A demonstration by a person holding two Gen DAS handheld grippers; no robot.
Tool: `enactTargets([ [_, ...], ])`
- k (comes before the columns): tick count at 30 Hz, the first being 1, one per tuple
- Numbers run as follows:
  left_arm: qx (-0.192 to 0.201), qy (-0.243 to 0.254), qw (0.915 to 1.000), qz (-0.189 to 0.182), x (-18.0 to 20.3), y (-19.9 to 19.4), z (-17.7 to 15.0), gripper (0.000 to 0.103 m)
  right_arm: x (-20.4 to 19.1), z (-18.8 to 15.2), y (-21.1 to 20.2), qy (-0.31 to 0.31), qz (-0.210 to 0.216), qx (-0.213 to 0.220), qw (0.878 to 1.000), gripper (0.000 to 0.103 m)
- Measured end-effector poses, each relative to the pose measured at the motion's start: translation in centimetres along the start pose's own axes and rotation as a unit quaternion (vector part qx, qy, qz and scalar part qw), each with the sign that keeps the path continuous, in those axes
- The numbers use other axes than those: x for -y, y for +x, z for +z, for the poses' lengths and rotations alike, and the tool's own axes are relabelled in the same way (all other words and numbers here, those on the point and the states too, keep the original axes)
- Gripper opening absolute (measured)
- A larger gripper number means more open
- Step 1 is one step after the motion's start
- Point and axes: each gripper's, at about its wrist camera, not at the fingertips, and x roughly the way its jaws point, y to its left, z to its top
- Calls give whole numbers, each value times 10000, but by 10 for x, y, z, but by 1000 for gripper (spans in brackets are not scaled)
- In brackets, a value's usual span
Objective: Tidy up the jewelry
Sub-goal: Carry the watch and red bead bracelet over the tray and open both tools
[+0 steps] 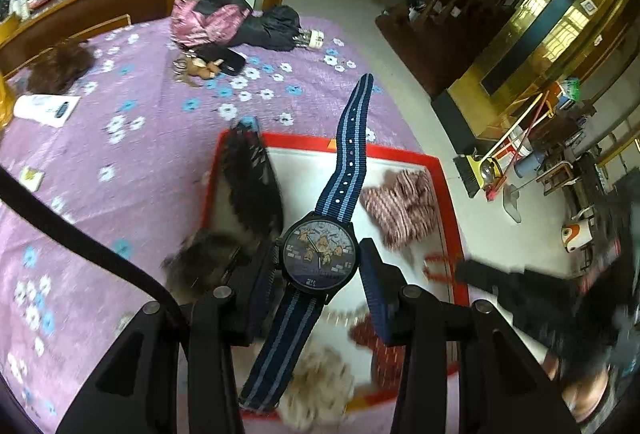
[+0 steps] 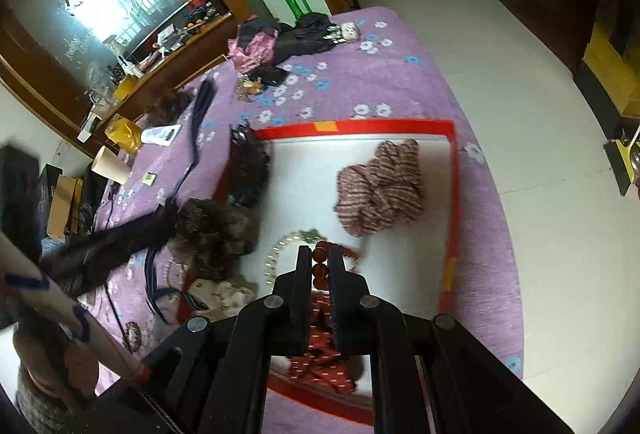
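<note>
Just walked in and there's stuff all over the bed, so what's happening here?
A person is sorting jewelry with a hand-held claw in each hand, over a red-rimmed white tray on the purple bedspread. The left claw grips a watch with a blue striped strap by its case. The right claw is shut on a string of amber-brown beads. A striped scrunchie lies in the tray.
</note>
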Motion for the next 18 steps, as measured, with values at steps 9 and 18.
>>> enactTargets([
  [9,-382,-161,9990,151,5,62,22,41,28,-12,23,73,-163,-228,9996,8],
  [18,-427,-210,9989,21,10,72,23,41,29,-17,32,-36,-303,-285,9991,9],
])
